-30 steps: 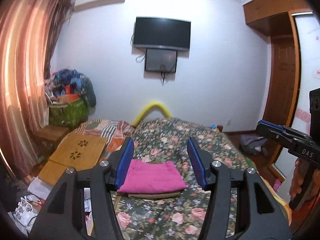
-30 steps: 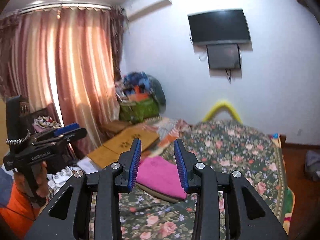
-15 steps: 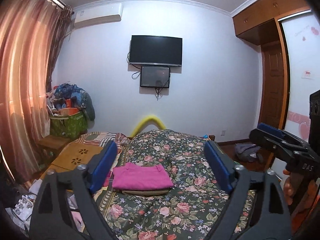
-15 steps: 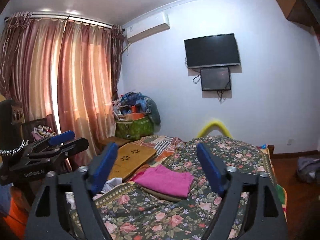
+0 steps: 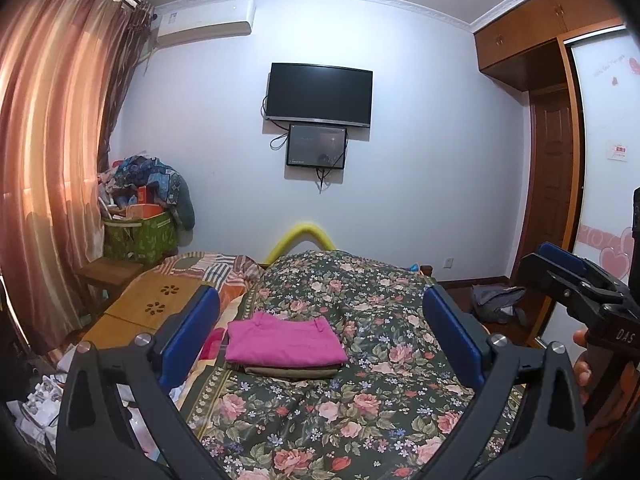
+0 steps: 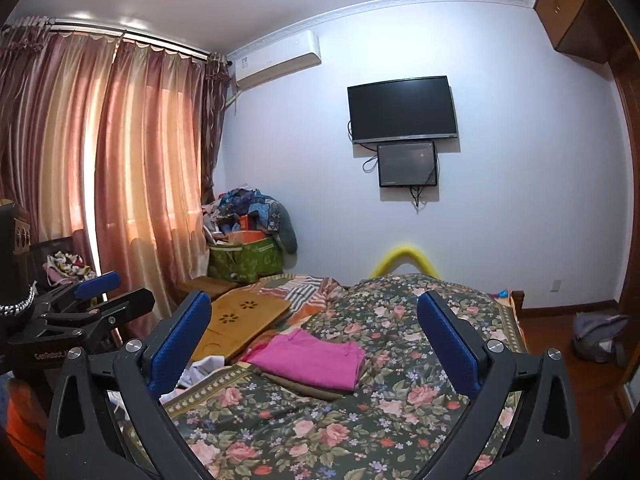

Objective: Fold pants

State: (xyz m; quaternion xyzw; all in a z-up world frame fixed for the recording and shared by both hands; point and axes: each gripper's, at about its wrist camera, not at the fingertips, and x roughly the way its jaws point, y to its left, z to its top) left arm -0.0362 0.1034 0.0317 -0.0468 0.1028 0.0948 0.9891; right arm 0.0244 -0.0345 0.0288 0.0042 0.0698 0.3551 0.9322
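Folded pink pants (image 5: pixel 285 342) lie on top of a folded olive-brown garment (image 5: pixel 292 372) on the floral bed (image 5: pixel 360 412). They also show in the right wrist view (image 6: pixel 310 358). My left gripper (image 5: pixel 320 336) is wide open and empty, held well back from the stack. My right gripper (image 6: pixel 316 340) is wide open and empty, also held back above the near part of the bed. The right gripper shows at the right edge of the left wrist view (image 5: pixel 576 280). The left gripper shows at the left edge of the right wrist view (image 6: pixel 100 296).
A wooden lap table (image 5: pixel 152 308) lies left of the stack beside striped bedding (image 5: pixel 216 264). A green bag piled with clothes (image 5: pixel 140 236) stands by the curtain. A grey bag (image 5: pixel 496 304) lies on the floor at right. A TV (image 5: pixel 320 94) hangs on the far wall.
Both grippers have opened wide and drawn back and up from the folded stack, so more of the room shows. The pink pants stay folded on the bed.
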